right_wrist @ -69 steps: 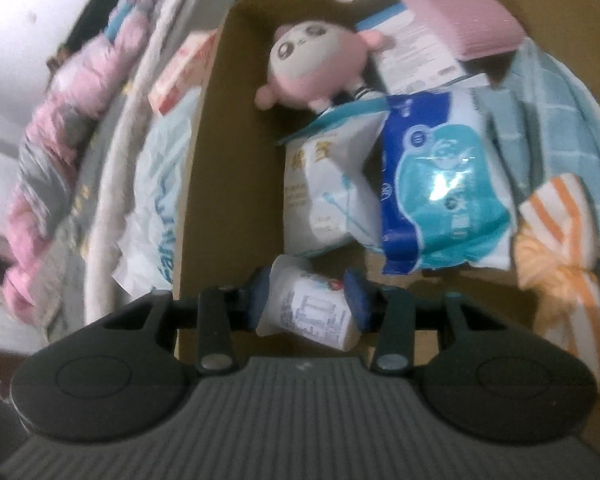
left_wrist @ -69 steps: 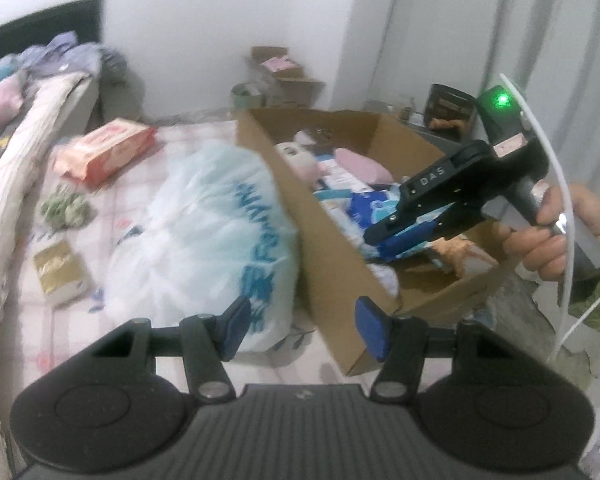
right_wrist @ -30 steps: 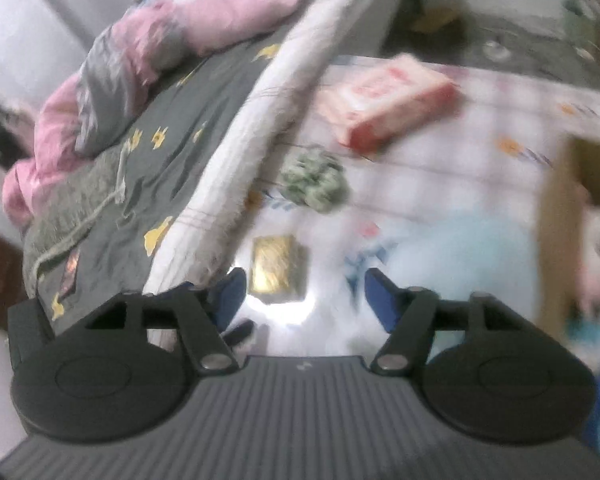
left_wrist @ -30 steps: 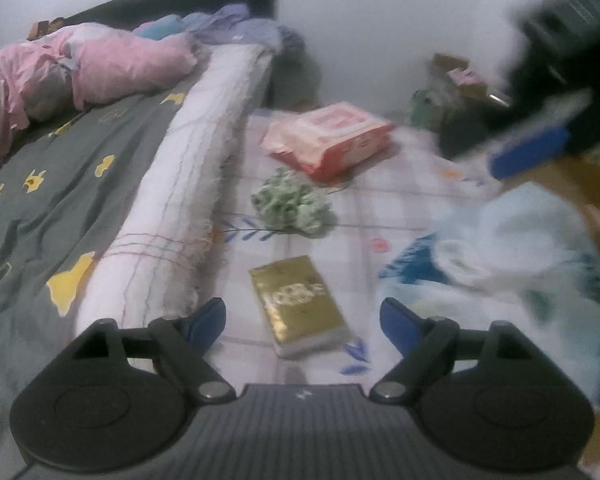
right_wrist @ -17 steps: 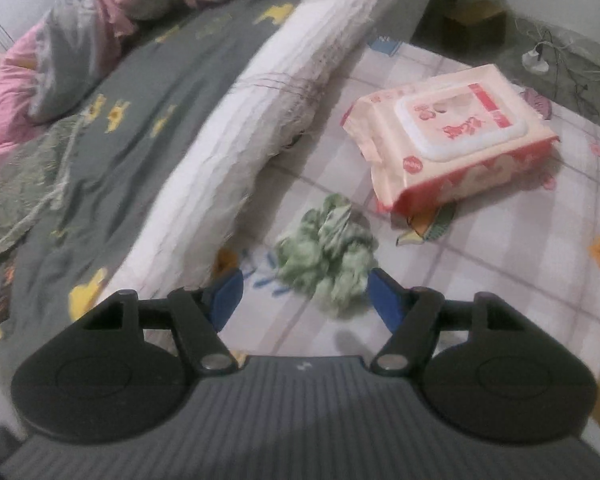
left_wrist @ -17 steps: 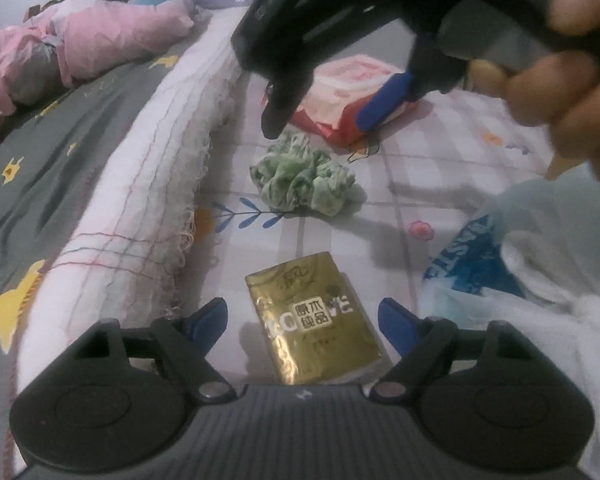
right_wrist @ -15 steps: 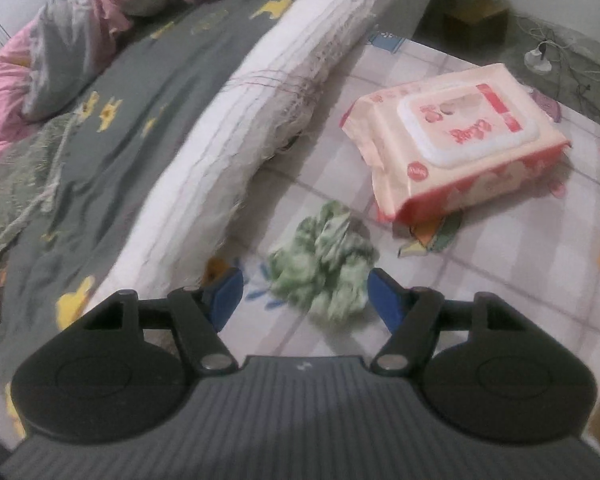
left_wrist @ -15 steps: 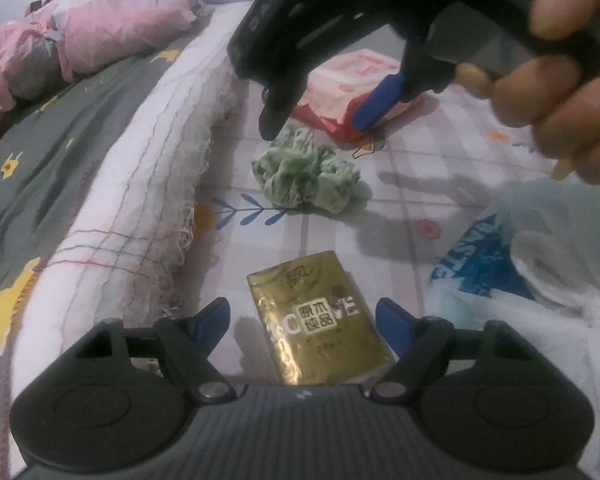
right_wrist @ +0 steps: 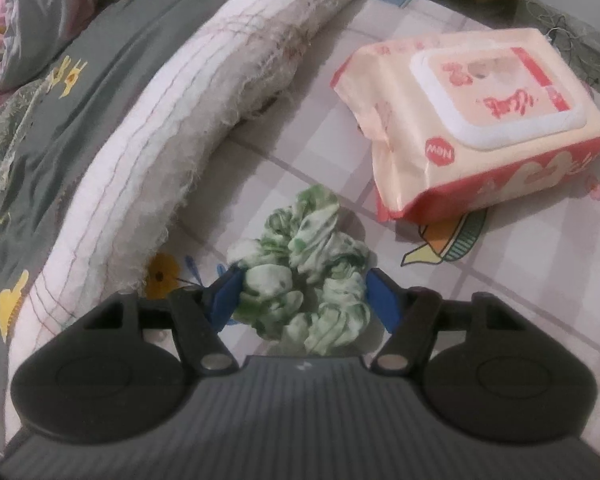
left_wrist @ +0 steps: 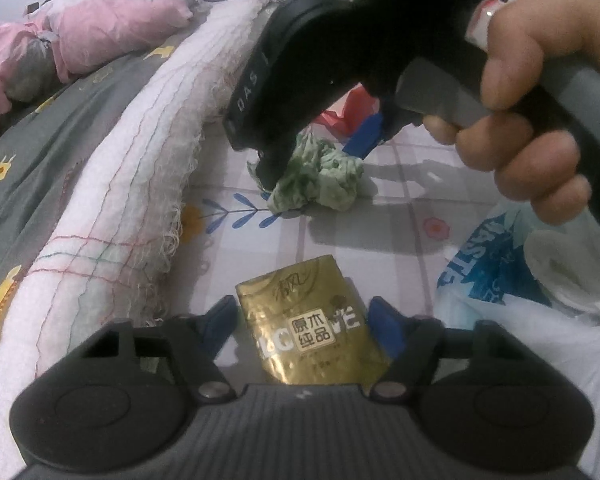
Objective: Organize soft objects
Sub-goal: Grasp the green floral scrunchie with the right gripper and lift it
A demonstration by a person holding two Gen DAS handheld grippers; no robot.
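The left gripper (left_wrist: 302, 322) is closing, its blue fingers either side of a gold tissue pack (left_wrist: 312, 330) lying on the checked mat (left_wrist: 400, 216), not yet pressing it. The right gripper (right_wrist: 302, 300) is closing around a green scrunchie (right_wrist: 306, 280) on the mat, beside a pink wipes pack (right_wrist: 472, 120) and the bed's edge (right_wrist: 172, 120).

The right gripper (left_wrist: 320, 148) hides most of the red wipes pack (left_wrist: 350, 114).
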